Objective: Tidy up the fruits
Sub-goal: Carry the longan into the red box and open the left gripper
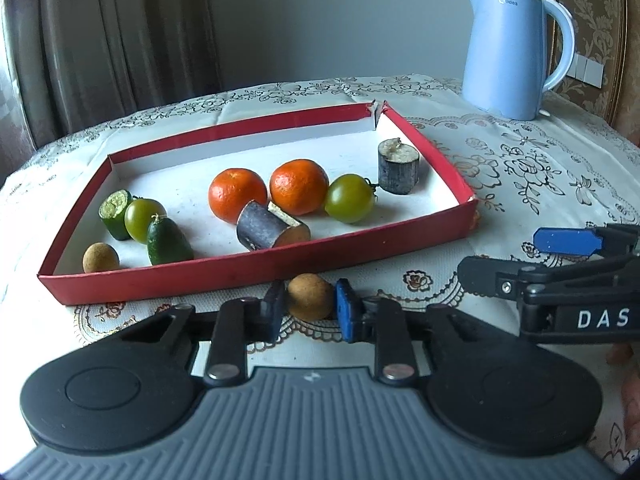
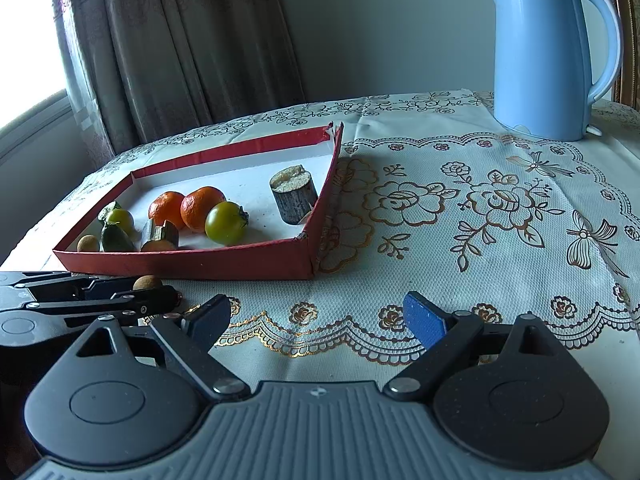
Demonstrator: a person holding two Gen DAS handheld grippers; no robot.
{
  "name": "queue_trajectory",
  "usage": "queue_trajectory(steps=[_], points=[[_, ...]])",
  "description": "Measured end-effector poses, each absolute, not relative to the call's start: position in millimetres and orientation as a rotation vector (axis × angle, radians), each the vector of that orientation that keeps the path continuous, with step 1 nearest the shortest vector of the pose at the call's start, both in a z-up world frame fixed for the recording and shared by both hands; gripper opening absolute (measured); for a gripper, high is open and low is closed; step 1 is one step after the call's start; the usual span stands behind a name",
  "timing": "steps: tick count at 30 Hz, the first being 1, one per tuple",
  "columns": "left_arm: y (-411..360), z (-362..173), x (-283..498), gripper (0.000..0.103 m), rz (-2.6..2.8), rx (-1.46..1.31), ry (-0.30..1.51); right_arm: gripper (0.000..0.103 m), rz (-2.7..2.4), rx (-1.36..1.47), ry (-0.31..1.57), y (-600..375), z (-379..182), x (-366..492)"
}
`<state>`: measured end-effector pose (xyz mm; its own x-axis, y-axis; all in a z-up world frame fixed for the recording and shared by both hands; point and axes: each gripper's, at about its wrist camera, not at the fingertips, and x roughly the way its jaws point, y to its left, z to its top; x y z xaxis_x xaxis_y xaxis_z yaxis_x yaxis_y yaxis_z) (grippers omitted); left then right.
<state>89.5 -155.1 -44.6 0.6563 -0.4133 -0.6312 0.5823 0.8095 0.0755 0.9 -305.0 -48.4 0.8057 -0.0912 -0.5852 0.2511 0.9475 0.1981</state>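
Note:
A red cardboard tray (image 1: 256,270) (image 2: 192,261) holds two oranges (image 1: 298,186), two green tomatoes (image 1: 349,198), cucumber pieces (image 1: 168,240), two sugarcane pieces (image 1: 266,228) and a brown longan (image 1: 100,258). My left gripper (image 1: 310,308) is shut on a second brown longan (image 1: 310,296) on the tablecloth just in front of the tray; that longan also shows in the right wrist view (image 2: 146,282). My right gripper (image 2: 316,320) is open and empty over the tablecloth, to the right of the left gripper.
A light blue electric kettle (image 1: 516,52) (image 2: 548,56) stands at the back right of the table. The flowered tablecloth (image 2: 480,216) covers the table. Curtains hang behind the table's far left edge.

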Motion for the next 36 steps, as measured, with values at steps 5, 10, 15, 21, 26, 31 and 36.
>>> queue_trajectory(steps=[5, 10, 15, 21, 26, 31, 36], points=[[-153.1, -44.3, 89.0, 0.024, -0.555, 0.272, 0.641, 0.094, -0.185, 0.274, 0.608, -304.8, -48.2, 1.0], [-141.3, -39.9, 85.5, 0.024, -0.492, 0.246, 0.625, 0.094, -0.185, 0.274, 0.608, -305.1, -48.4, 1.2], [-125.2, -30.4, 79.9, 0.024, -0.444, 0.243, 0.573, 0.094, -0.184, 0.266, 0.612, -303.7, -48.1, 1.5], [-108.8, -14.9, 81.7, 0.024, -0.396, 0.237, 0.514, 0.094, -0.186, 0.264, 0.613, -303.3, -48.2, 1.6], [-107.2, 0.0, 103.2, 0.024, -0.363, 0.239, 0.483, 0.094, -0.186, 0.261, 0.614, -302.6, -48.0, 2.2], [-113.8, 9.5, 134.6, 0.024, -0.321, 0.240, 0.476, 0.095, -0.184, 0.266, 0.612, -303.5, -48.0, 2.2], [-121.7, 6.6, 164.6, 0.024, -0.298, 0.236, 0.512, 0.097, -0.178, 0.271, 0.613, -304.7, -47.9, 2.8]])
